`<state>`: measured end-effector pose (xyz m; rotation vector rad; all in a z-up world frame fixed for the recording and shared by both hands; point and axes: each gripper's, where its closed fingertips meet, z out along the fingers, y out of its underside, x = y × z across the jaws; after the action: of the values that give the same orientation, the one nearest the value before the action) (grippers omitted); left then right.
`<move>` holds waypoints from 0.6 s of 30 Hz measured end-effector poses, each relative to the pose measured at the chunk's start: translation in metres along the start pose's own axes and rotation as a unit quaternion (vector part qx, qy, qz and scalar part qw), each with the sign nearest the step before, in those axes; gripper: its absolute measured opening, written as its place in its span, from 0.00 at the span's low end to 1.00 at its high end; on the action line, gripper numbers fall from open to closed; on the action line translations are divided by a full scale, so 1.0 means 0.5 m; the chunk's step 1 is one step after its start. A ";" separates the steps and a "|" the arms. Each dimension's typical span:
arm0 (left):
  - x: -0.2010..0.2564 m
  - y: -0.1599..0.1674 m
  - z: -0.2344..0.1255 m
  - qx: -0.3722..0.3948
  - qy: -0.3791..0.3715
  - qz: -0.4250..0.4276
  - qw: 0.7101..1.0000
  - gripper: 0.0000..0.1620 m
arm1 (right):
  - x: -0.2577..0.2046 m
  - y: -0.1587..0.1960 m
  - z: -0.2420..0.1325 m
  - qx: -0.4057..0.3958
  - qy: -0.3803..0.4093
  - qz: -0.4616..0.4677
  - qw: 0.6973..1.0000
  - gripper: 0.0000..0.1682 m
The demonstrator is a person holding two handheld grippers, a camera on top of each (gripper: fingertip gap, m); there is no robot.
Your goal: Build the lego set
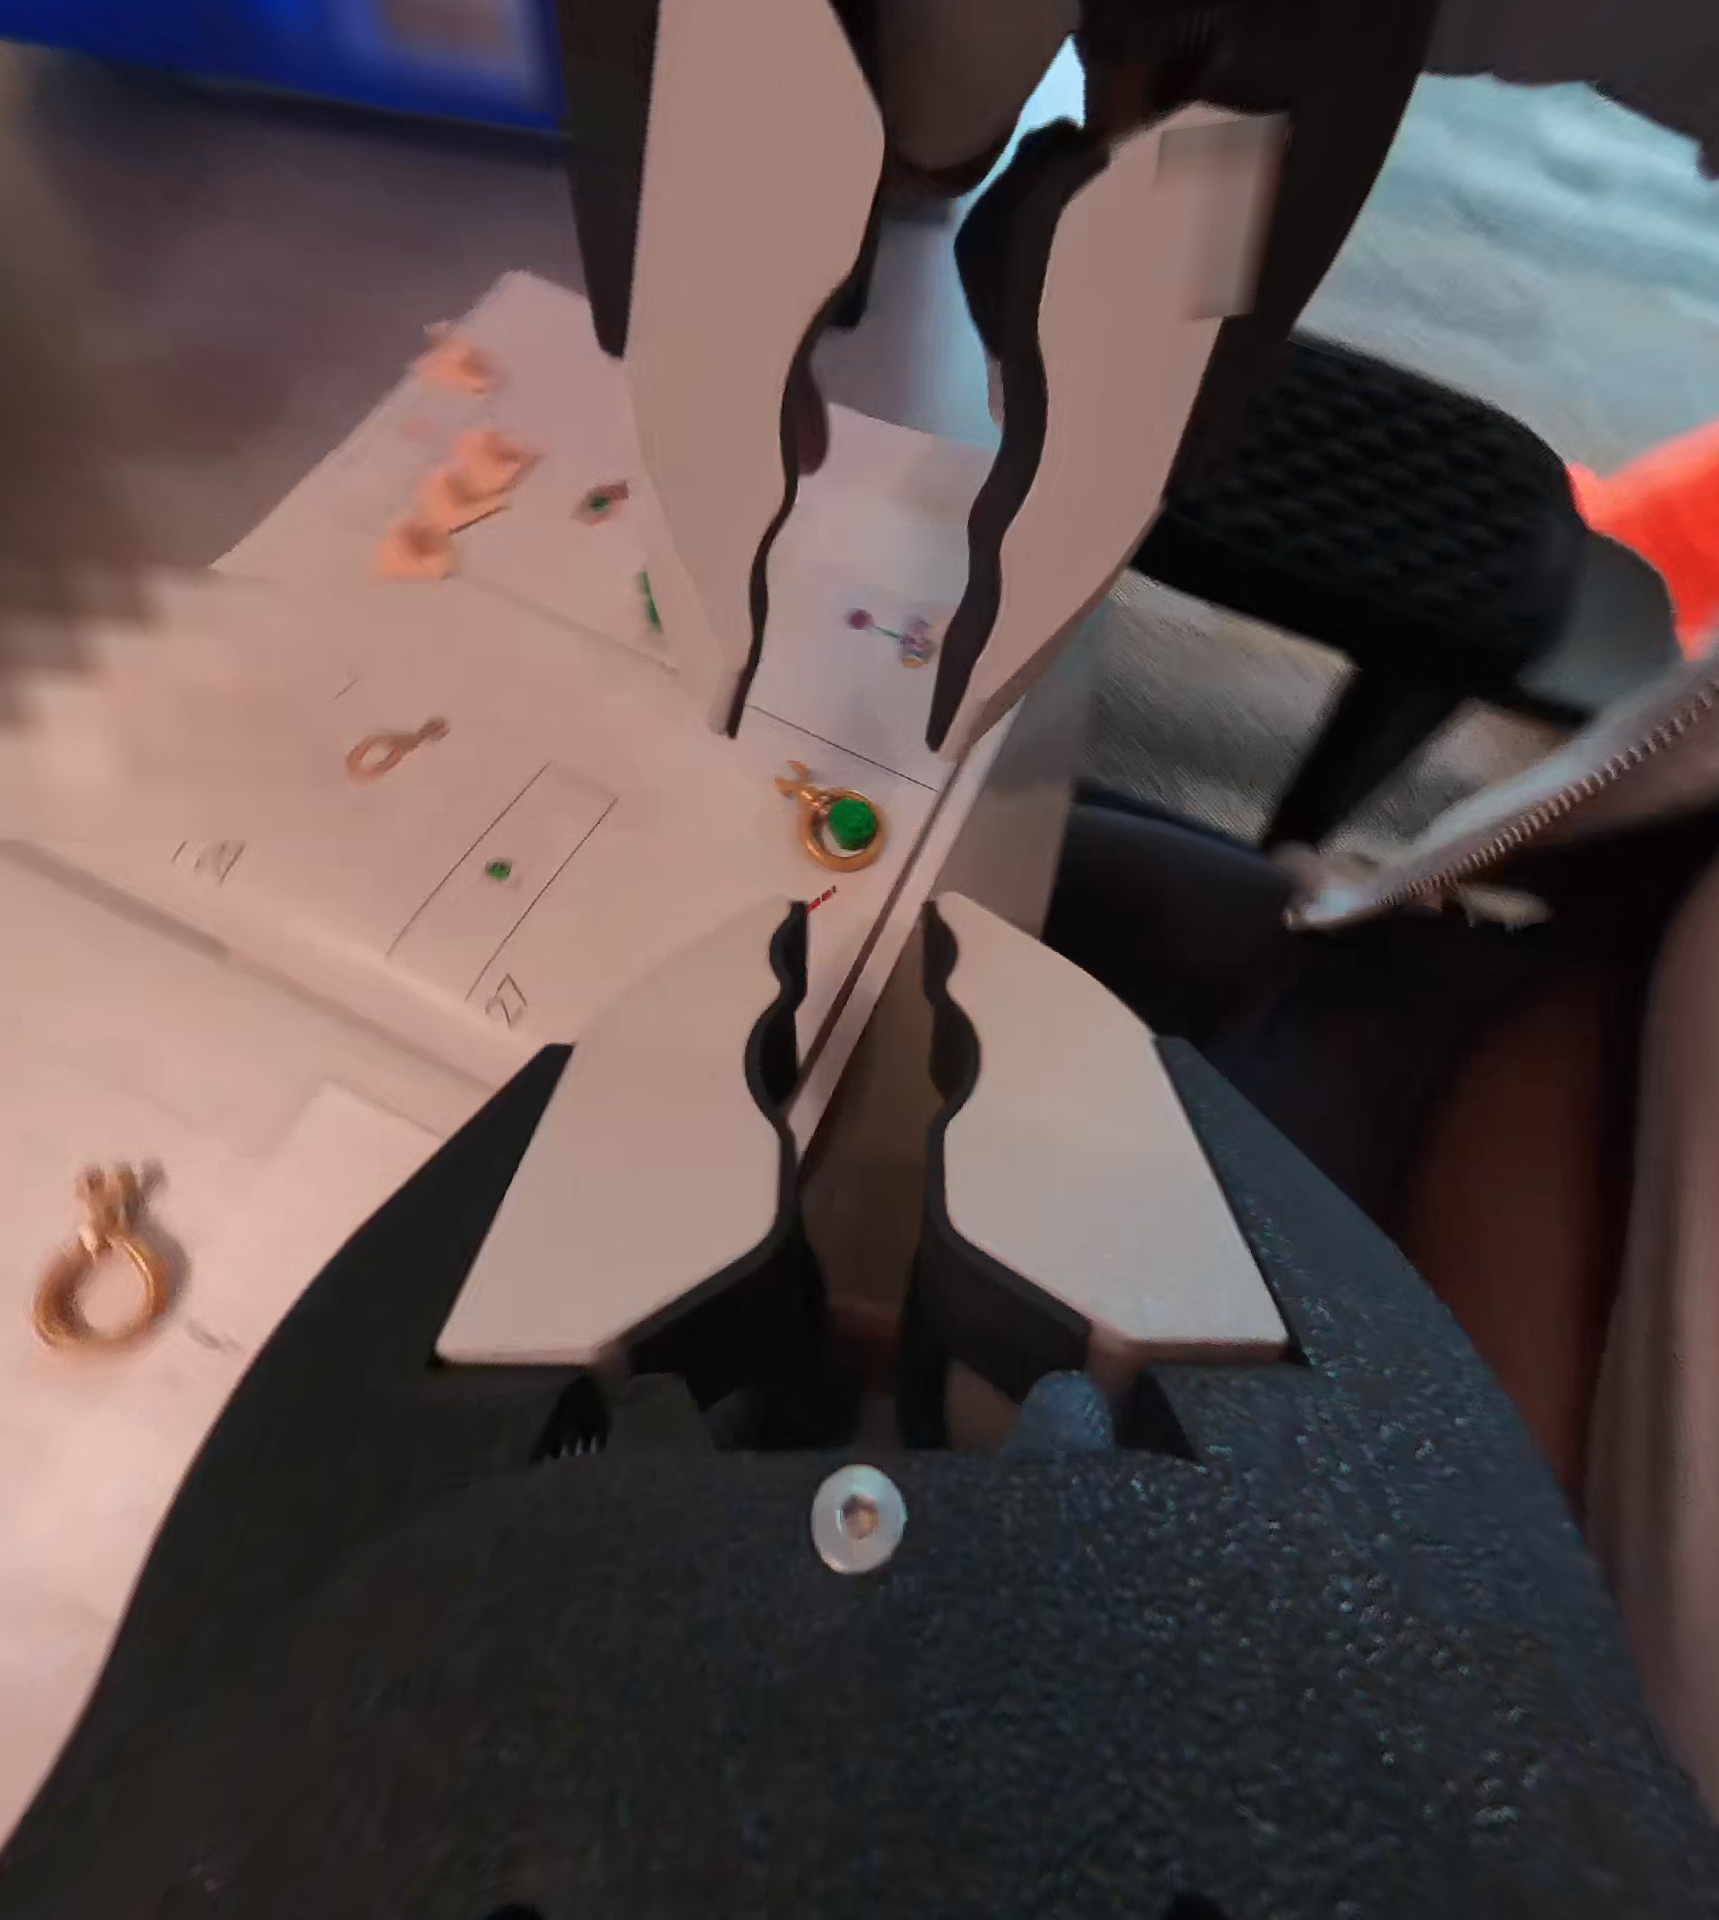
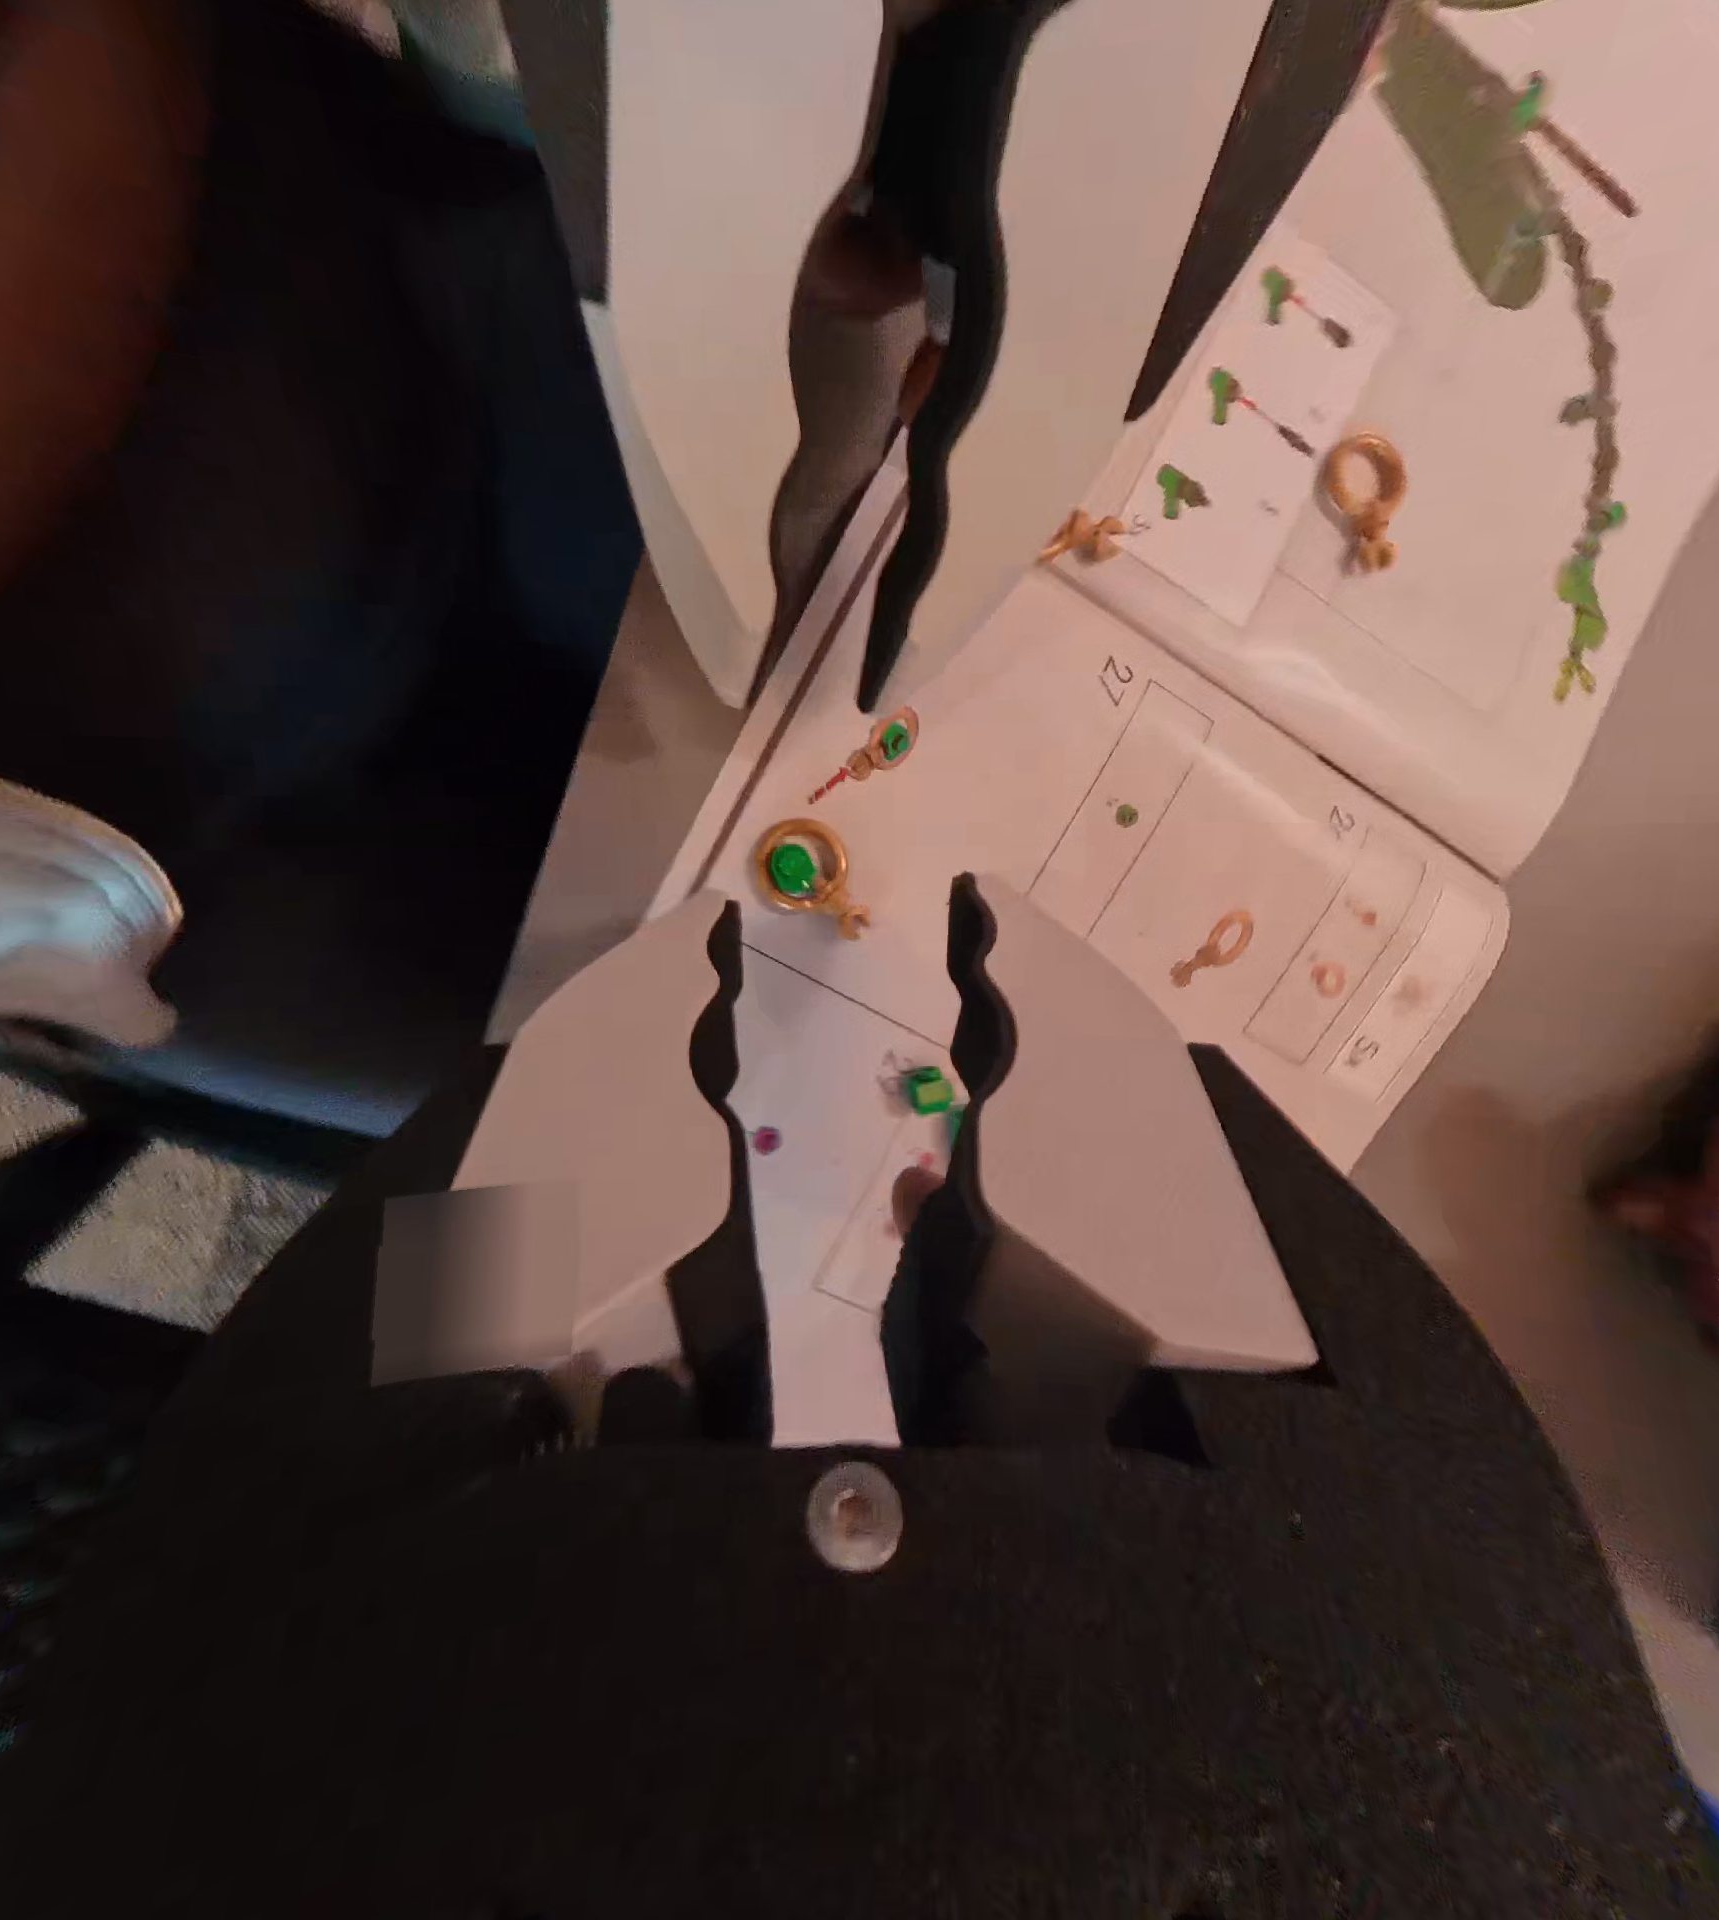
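A: Obs. 1. Gold ring piece [image 1: 842, 828] with a green stud [image 1: 851, 821] seated in its loop lies on the open instruction booklet [image 1: 315, 790], near the page edge. It sits between the two tools, touching neither.

B: Confirmed from the other side: same ring [image 2: 803, 865] just beyond the left fingertip of the right gripper [image 2: 847, 894].

A: Jaw state?

B: Right gripper jaws spread wide, nothing between them. Left gripper [image 1: 860, 909] parted by a narrower gap, also empty.

A: Other parts?

B: A second gold ring [image 2: 1364, 483] lies farther up the booklet; another gold piece [image 2: 1083, 538] beside it, blurred, possibly a clip.

A: Surface: booklet on a pale table [image 2: 1665, 831]. Beyond the table edge, a black mesh chair [image 1: 1354, 520] and grey carpet [image 1: 1613, 208].
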<state>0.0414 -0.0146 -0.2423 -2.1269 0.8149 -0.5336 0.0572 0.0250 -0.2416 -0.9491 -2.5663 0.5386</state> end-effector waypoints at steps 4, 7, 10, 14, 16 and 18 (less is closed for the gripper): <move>0.010 0.000 0.006 0.023 -0.016 -0.034 0.999 0.10 | -0.005 0.012 0.029 -0.014 -0.053 -0.053 0.997 0.20; 0.012 0.002 0.004 0.026 -0.014 -0.042 0.999 0.09 | -0.007 0.012 0.035 -0.005 -0.052 -0.046 0.998 0.18; 0.011 0.010 0.007 0.014 -0.010 -0.044 0.999 0.10 | -0.011 0.014 0.037 0.003 -0.043 -0.016 0.999 0.12; 0.009 0.012 0.015 -0.001 0.005 -0.045 0.999 0.13 | -0.012 0.017 0.035 0.005 -0.001 0.081 0.997 0.09; 0.002 0.010 0.017 -0.007 0.002 -0.043 0.999 0.12 | -0.012 0.020 0.033 0.003 0.032 0.143 0.989 0.09; -0.006 0.005 0.020 -0.009 -0.006 -0.032 0.999 0.12 | -0.014 0.023 0.032 0.002 0.063 0.206 0.977 0.08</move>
<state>0.0444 -0.0086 -0.2506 -2.1761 0.7499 -0.5477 0.0612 0.0249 -0.2620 -1.4764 -2.2608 0.5705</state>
